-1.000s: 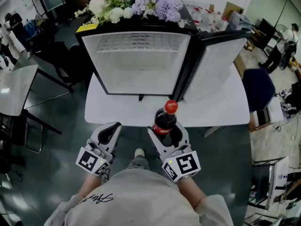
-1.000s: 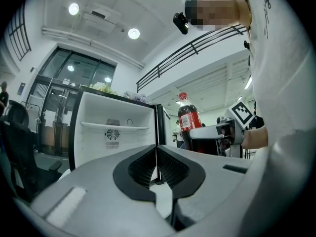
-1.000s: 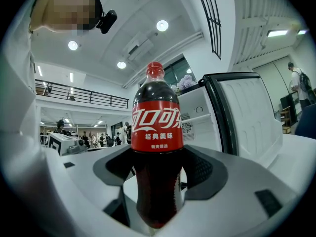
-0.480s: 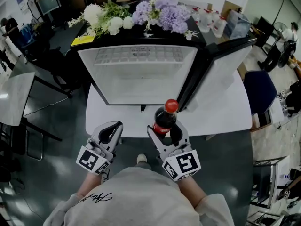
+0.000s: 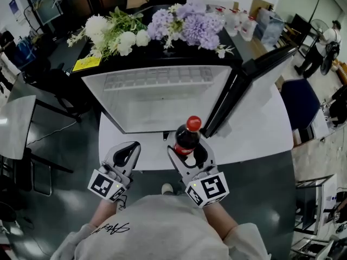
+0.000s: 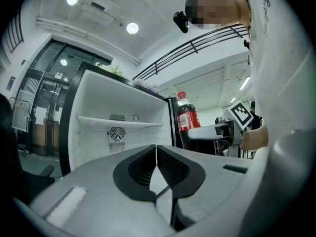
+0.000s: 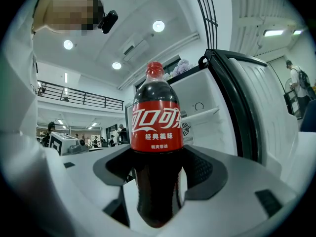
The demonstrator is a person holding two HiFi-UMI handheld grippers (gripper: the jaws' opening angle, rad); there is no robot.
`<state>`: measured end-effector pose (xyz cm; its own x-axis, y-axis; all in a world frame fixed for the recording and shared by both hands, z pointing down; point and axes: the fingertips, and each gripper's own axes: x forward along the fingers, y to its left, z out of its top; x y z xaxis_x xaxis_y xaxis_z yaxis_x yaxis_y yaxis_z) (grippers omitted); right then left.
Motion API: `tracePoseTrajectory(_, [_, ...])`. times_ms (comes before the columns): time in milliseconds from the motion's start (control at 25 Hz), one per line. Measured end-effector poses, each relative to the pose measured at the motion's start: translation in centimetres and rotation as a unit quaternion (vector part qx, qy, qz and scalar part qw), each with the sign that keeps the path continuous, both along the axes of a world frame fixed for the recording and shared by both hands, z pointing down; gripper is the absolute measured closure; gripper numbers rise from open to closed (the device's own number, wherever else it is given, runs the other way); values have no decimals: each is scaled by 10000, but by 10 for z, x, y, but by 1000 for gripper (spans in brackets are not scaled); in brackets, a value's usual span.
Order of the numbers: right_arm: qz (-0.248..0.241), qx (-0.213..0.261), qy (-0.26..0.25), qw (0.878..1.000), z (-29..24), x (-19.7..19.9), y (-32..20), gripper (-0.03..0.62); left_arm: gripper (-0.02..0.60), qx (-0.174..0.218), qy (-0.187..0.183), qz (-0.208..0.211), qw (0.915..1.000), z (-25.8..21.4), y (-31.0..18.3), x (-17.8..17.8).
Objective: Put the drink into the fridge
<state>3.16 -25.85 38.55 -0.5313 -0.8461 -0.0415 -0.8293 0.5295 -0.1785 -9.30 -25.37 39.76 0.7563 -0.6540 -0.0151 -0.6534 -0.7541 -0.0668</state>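
White table [image 5: 260, 140] w/ open fridge [image 5: 157, 99] dead ahead: right gripper [image 5: 189, 149] pinching cola bottle [image 5: 187, 137] upright just short of it, left gripper [image 5: 129, 148] pressed together, empty; looks mid-carry, next prob. a fwd reach onto shelf [image 6: 118, 121].

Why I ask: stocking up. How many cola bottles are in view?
1. The cola bottle stands upright in the right gripper, before the open fridge. Others may be hidden.
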Motion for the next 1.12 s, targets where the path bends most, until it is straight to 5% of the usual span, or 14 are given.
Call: tracePoseTrajectory(1120, [-523, -540, 169, 9970, 87, -1, -70, 301, 571, -267, -46, -856, 9960, 16, -12, -18])
